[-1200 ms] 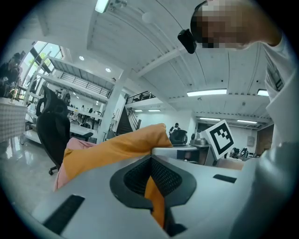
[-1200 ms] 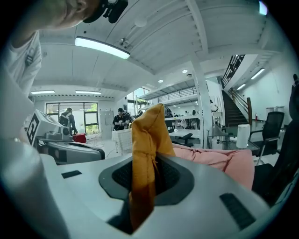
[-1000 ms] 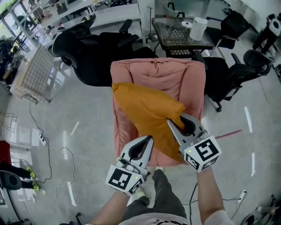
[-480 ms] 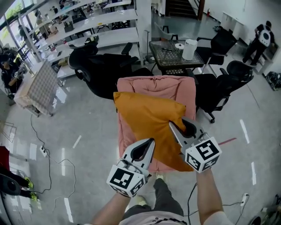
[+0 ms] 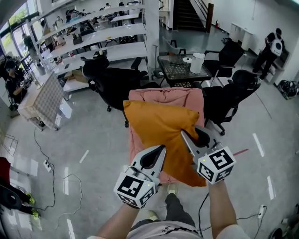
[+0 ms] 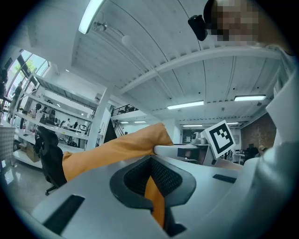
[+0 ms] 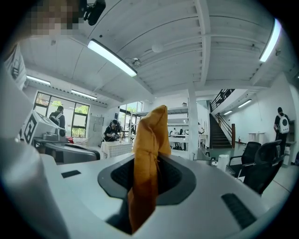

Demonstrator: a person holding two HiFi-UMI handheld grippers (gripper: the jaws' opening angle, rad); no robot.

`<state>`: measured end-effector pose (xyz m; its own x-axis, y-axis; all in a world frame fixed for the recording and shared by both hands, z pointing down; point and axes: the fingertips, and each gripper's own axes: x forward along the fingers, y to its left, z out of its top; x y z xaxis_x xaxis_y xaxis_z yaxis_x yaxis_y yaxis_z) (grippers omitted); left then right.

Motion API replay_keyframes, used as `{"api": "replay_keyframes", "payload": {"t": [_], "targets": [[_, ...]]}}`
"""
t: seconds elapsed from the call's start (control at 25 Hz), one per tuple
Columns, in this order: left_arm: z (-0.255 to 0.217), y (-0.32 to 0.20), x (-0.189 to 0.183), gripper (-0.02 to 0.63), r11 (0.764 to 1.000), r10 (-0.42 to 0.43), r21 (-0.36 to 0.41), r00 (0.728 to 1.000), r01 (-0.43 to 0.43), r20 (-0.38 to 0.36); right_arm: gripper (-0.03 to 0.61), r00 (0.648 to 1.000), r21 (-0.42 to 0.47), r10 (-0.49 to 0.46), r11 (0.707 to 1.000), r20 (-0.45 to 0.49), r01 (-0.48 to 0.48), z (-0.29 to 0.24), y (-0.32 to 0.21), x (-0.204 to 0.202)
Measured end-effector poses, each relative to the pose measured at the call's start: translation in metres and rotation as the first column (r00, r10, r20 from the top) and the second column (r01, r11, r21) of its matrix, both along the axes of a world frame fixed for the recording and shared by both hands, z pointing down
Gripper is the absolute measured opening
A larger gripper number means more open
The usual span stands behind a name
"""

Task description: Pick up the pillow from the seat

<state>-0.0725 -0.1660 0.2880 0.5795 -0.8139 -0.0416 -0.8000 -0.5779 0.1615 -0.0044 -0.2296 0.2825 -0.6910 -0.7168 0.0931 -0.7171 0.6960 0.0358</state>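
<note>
The left gripper [image 5: 160, 148] has its jaws pinched on a fold of the pillow [image 5: 161, 130]. The right gripper's [image 5: 183, 134] jaws are opening, with pillow fabric still pinched between them. The pillow is held up over the seat's [image 5: 163, 95] front edge.

The pillow [image 5: 161, 130] is held in front of the armchair [image 5: 163, 95] and hides most of its seat in the head view. The left gripper [image 5: 161, 148] is at the pillow's near left edge, jaws closed on the fabric. The right gripper [image 5: 184, 134] is at the near right edge, its jaws opening with a fold of the pillow between them. Behind the armchair stands a side table [image 5: 180, 71], with a paper roll [image 5: 188, 59] and a taller cylinder [image 5: 198, 63] side by side on it. Office chairs stand at the armchair's left rear [image 5: 112, 81] and right [image 5: 229, 98]. Shelving [image 5: 88, 32] runs along the far left, and a staircase [image 5: 189, 14] rises behind the side table. A cable [image 5: 51, 163] lies on the floor at left
</note>
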Motion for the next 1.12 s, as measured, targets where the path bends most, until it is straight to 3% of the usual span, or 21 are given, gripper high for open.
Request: {"api": "replay_keyframes", "payload": {"t": [0.64,1.12], "targets": [[-0.045,0.097,0.009,0.011,0.995,0.071,0.075,0.997,-0.071,-0.003,0.114,0.999,0.016,0.04,0.999,0.003,-0.04,-0.037,0.121,-0.001],[-0.047,0.115,-0.008,0.011,0.996,0.049,0.08,0.999,-0.049,0.002,0.11,0.999,0.023,0.035,0.999,0.009,-0.035,-0.036,0.142,-0.015]]}}
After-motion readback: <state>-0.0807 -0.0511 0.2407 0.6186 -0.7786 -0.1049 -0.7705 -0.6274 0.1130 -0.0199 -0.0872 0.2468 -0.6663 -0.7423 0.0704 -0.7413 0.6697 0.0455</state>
